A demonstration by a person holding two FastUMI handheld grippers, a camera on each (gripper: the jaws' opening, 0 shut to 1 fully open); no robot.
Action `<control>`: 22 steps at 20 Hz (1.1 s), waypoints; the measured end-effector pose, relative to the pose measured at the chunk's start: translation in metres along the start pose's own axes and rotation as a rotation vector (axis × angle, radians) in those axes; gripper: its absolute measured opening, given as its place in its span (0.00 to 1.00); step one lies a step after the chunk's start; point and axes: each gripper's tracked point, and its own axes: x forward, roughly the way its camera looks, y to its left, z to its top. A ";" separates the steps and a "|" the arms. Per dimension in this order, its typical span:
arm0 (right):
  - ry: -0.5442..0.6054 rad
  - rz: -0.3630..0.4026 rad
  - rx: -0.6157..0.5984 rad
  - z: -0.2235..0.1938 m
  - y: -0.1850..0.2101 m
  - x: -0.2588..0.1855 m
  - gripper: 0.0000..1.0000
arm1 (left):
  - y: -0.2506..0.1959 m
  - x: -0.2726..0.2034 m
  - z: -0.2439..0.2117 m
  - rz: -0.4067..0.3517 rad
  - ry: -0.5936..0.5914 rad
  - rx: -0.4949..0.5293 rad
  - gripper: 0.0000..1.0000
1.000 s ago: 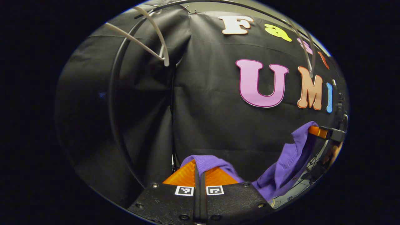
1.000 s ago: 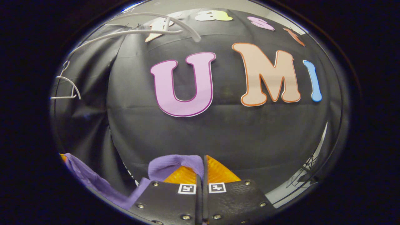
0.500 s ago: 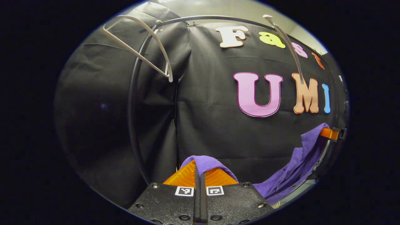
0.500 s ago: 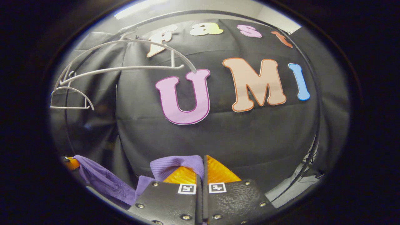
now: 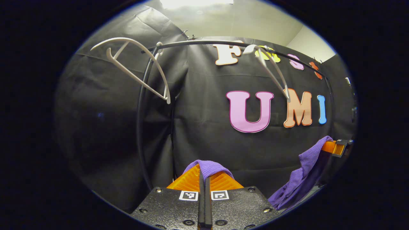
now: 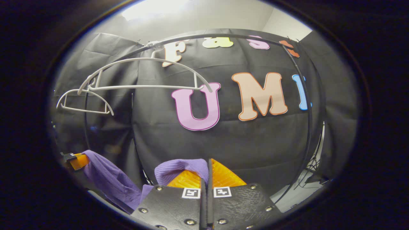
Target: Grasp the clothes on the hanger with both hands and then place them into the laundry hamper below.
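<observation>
In the left gripper view, a bare white hanger [image 5: 140, 75] hangs at the upper left on the black rail [image 5: 223, 43]. Below it, the left hand-held gripper [image 5: 203, 174] is clenched on a fold of the purple garment [image 5: 209, 166], which sags rightward to the right hand-held gripper [image 5: 334, 147]. In the right gripper view, the right hand-held gripper [image 6: 207, 174] likewise pinches the purple garment [image 6: 182, 166], two empty hangers [image 6: 143, 76] above.

In the left gripper view, the left tool [image 5: 203, 174] pinches a fold of the purple garment [image 5: 209, 166], whose other end hangs from the right tool [image 5: 334, 147] at the far right, below two bare white hangers [image 5: 137, 75] on a black rail [image 5: 204, 43].
</observation>
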 end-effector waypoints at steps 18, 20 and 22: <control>-0.052 0.045 -0.016 0.033 -0.004 -0.053 0.01 | -0.124 -0.026 0.023 -0.164 -0.051 0.031 0.01; -0.068 0.050 -0.007 0.038 -0.005 -0.054 0.01 | -0.137 -0.024 0.026 -0.185 -0.055 0.027 0.01; -0.082 0.055 -0.002 0.044 -0.007 -0.055 0.01 | -0.146 -0.023 0.028 -0.203 -0.059 0.021 0.01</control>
